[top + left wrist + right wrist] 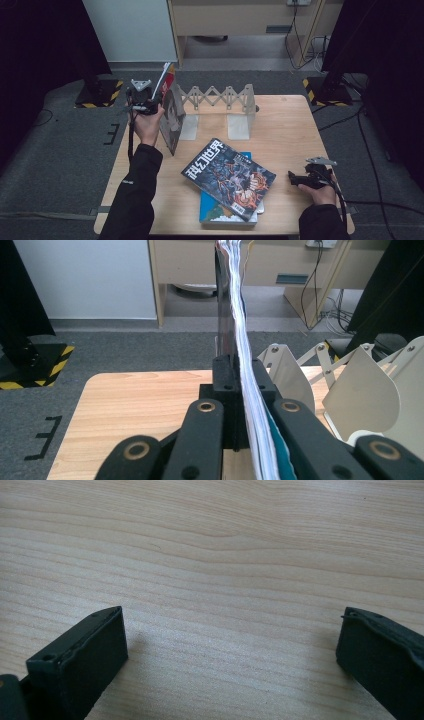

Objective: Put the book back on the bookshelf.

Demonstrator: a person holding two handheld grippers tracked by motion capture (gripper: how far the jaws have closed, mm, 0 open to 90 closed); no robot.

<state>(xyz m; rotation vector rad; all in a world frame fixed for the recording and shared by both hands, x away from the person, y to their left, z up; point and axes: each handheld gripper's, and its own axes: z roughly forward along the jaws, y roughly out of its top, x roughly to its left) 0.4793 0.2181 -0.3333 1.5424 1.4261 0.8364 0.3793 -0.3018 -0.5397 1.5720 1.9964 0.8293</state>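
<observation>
A thin magazine stands upright at the left end of a pale folding book rack. My left gripper is shut on its upper edge. In the left gripper view the two black jaws press on the magazine's page edges, with the left gripper centred on them and the rack's plates to the right. A dark comic-cover magazine lies flat on a blue book at the table's front middle. My right gripper rests at the front right, open over bare wood.
The wooden table has rounded corners and grey carpet around it. Black stands with yellow-striped bases sit on the floor at the back left and back right. Cables trail on the floor to the right.
</observation>
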